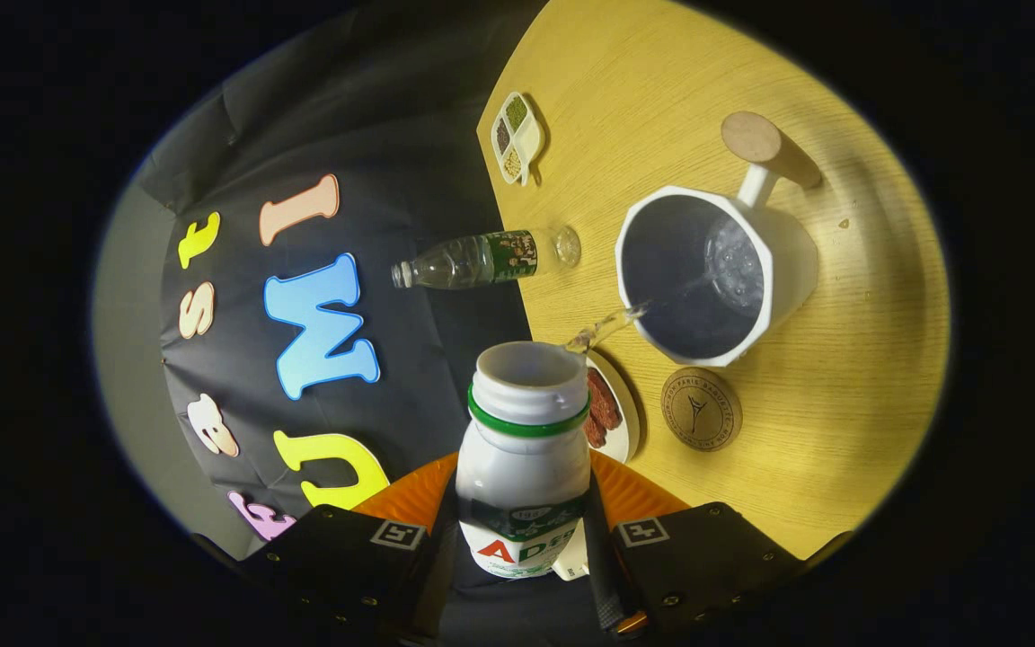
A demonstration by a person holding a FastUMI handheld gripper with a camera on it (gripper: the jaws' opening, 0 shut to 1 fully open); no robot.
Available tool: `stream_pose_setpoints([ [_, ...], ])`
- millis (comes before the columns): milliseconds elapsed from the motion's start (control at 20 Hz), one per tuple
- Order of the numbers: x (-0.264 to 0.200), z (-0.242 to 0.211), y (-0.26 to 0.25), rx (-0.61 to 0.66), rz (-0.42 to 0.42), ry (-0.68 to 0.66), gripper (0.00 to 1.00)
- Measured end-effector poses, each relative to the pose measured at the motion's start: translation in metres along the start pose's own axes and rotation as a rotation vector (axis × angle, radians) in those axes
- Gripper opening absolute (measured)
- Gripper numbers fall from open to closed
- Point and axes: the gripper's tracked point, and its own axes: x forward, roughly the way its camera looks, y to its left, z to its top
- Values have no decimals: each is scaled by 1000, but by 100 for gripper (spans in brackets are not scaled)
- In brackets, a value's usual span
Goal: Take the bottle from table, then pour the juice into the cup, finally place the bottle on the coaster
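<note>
My gripper [522, 530] is shut on a white bottle [525, 449] with a green neck ring and no cap, held tilted over the wooden table [841, 431]. A thin stream of clear liquid [612, 323] runs from the bottle's mouth into the white cup [787, 261], which has a wooden handle and holds some bubbling liquid. The round brown coaster [701, 409] lies on the table just beside the cup, ahead of my right finger [706, 548].
A clear plastic water bottle [482, 259] stands at the table's edge beyond the held bottle. A small white dish of dried seeds [517, 137] sits farther off. A white plate with reddish food [612, 415] lies just behind the bottle's shoulder.
</note>
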Motion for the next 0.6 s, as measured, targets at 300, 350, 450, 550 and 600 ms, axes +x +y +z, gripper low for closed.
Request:
stream_pose_setpoints([
  [300, 1, 6, -7, 33, -9, -9, 63],
  [350, 1, 7, -7, 33, -10, -11, 63],
  [450, 1, 9, -8, 36, -11, -13, 63],
  [550, 2, 9, -9, 45, -11, -11, 63],
  [600, 2, 9, -10, 48, -11, -10, 63],
])
